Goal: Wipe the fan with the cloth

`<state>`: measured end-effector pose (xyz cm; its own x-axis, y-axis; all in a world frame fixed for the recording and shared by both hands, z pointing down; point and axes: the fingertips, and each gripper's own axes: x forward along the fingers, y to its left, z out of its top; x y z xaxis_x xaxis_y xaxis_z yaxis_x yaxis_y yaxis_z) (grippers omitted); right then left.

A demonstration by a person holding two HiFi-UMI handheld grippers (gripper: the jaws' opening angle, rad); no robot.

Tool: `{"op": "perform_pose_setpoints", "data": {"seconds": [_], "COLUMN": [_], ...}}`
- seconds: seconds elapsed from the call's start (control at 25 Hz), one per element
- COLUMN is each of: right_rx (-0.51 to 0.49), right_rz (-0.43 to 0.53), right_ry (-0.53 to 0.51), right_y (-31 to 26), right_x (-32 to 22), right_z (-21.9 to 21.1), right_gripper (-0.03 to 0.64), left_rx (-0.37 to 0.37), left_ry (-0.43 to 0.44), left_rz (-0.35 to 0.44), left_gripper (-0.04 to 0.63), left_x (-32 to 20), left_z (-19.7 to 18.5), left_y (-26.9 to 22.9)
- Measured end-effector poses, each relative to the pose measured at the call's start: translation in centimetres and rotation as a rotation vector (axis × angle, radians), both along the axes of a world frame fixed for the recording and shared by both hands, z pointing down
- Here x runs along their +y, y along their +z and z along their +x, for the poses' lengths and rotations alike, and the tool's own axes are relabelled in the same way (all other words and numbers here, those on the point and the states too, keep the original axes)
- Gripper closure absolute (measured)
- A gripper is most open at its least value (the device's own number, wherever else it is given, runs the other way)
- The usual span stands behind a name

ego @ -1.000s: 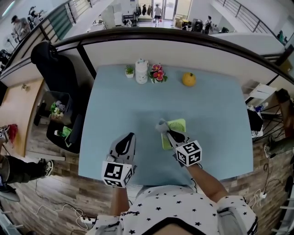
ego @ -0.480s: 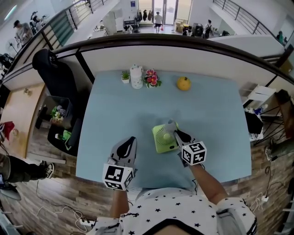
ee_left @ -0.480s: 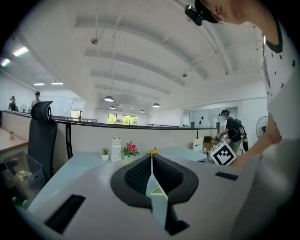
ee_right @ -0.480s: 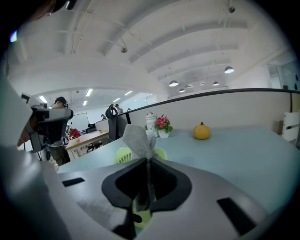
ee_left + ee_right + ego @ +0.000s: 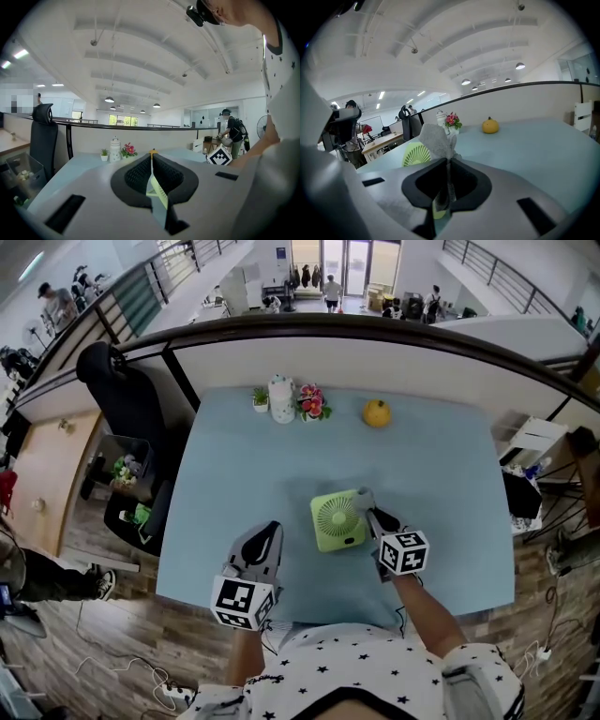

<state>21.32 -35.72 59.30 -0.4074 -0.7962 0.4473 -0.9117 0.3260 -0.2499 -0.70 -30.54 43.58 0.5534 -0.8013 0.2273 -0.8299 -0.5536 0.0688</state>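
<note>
Right gripper view: right claw [image 5: 448, 164] pinched shut on a grey cloth [image 5: 435, 137], which stands bunched above the jaw tips. A pale green fan [image 5: 415, 154] sits just left of and beyond this claw, on the light blue bench [image 5: 525, 140].

Head view: the fan lies grille up, with the cloth at its far right corner; contact unclear. Left claw [image 5: 270, 527]: jaws together, nothing between them, well left of the fan.
</note>
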Motion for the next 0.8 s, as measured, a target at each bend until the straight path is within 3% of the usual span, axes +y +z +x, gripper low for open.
{"op": "perform_pose_setpoints", "data": {"seconds": [0.52, 0.8], "right_rx": [-0.062, -0.123], "right_rz": [0.032, 0.081], "right_ry": [-0.022, -0.162], "right_y": [-2.1, -4.8], "right_x": [0.3, 1.4], "right_z": [-0.8, -6.0], "right_gripper": [0.591, 0.591], "left_rx": [-0.006, -0.007], "left_ry": [-0.013, -0.036], "left_rz": [0.003, 0.004], "left_gripper": [0.561, 0.561], "left_x": [1.3, 1.9], "left_z": [0.1, -0.4], "left_y": [-0.3, -0.7]}}
